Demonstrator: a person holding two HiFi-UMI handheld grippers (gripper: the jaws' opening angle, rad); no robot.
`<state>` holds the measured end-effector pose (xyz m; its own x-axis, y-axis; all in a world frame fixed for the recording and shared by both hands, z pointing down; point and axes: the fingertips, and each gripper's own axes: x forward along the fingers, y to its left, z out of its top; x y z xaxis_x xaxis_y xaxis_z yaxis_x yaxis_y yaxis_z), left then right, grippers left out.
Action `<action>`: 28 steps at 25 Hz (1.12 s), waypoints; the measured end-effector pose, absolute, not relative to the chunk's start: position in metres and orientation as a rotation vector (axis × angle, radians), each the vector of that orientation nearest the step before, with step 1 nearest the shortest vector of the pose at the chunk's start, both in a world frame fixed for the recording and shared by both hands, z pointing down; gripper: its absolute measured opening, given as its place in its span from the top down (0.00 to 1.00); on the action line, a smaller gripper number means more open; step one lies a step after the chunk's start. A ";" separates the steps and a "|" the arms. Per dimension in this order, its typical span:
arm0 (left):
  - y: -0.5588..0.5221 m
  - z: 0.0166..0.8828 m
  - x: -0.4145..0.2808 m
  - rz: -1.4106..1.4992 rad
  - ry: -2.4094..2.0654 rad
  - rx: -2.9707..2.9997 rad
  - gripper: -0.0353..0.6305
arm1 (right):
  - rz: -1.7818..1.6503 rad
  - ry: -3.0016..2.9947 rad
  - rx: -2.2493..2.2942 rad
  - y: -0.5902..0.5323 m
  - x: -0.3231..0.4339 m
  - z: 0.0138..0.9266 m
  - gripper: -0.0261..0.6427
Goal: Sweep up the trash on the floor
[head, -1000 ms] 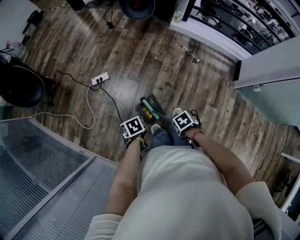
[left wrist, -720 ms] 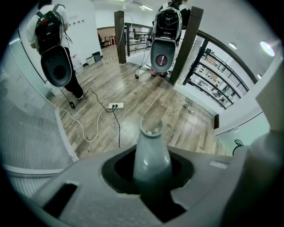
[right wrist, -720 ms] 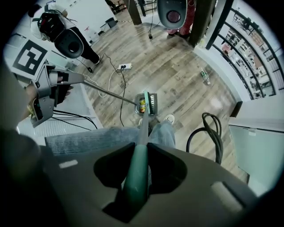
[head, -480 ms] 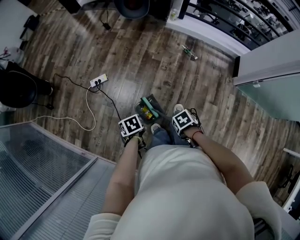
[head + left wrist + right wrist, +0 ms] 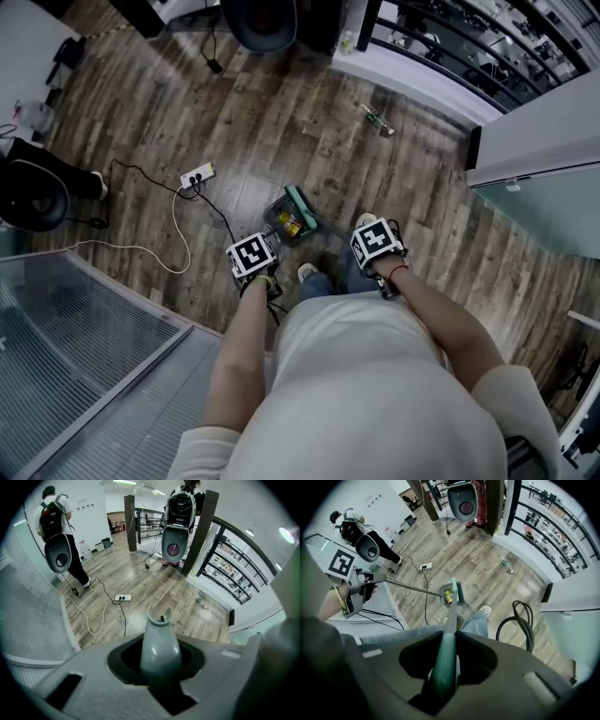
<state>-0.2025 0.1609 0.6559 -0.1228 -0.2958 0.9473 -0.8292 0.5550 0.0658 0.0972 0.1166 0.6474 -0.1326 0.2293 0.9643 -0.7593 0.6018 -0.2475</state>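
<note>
Your left tongs (image 5: 161,670), clamped on the dustpan handle (image 5: 159,641), just swung out left, right tongs (image 5: 440,677) stay clamped on the broom handle (image 5: 451,616), and the dustpan (image 5: 281,214) holding trash (image 5: 292,225) sits ahead of your feet; the bottle (image 5: 377,118) still lies well off on the floor (image 5: 272,122), so you're not done.

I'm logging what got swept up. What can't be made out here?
- The trash in the dustpan: too small in head and right gripper views, only yellowish bits.
- The dustpan in the left gripper view: hidden behind the left tool and the dustpan handle it clamps.
- The bottle by the railing: label too small in every view.
- Bristles of the broom: under its teal head in the head view.
</note>
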 end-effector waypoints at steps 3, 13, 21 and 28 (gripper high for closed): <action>0.142 0.651 -0.201 0.600 -1.718 0.932 0.81 | 0.908 -1.473 0.499 0.087 0.112 0.642 0.81; 0.067 0.641 -0.165 0.552 -1.679 0.915 0.81 | 1.020 -1.493 0.615 -0.011 0.160 0.637 0.81; 0.003 0.629 -0.140 0.595 -1.712 0.935 0.81 | 1.089 -1.509 0.686 -0.073 0.206 0.632 0.81; -0.053 0.629 -0.113 0.551 -1.728 0.919 0.81 | 1.119 -1.515 0.725 -0.122 0.251 0.633 0.81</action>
